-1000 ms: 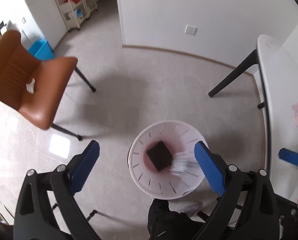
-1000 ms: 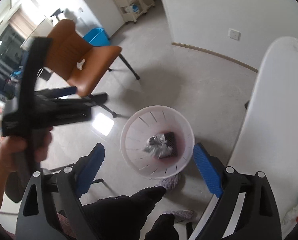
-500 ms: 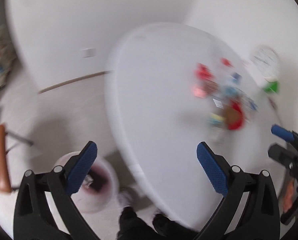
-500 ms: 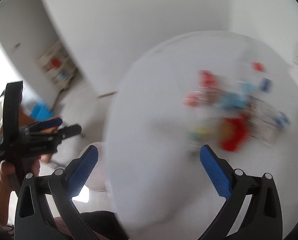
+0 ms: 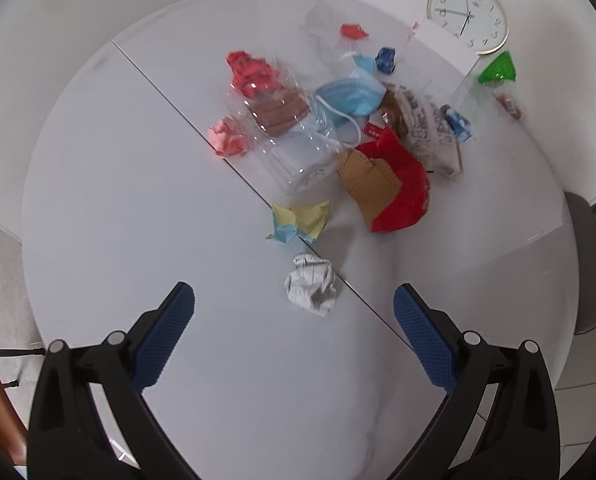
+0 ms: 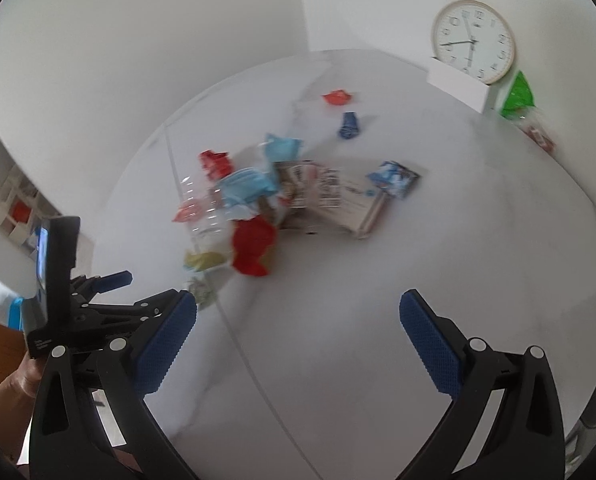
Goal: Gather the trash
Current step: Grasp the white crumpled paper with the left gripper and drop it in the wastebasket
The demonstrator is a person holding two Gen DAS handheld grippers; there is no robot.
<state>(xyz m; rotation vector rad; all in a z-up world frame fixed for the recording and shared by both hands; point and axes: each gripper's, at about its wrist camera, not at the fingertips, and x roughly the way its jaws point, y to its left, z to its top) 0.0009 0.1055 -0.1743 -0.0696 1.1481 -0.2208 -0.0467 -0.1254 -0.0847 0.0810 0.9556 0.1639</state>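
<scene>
I am holding the left claw (image 5: 293,300) and right claw (image 6: 298,312) spread wide, both empty, over a white desk (image 5: 137,208). Nearest is lying one grey paper wad (image 5: 310,285), then one yellow-blue wad (image 5: 300,220), one red-and-brown carton (image 5: 390,184) running near-to-far, one clear bottle (image 5: 293,140), one blue mask (image 5: 350,96). One clock (image 5: 468,16) is leaning on the far wall.

paper ball (image 5: 310,284) nearest | trash pile (image 5: 338,132) behind | clock (image 5: 468,16) rearmost
</scene>
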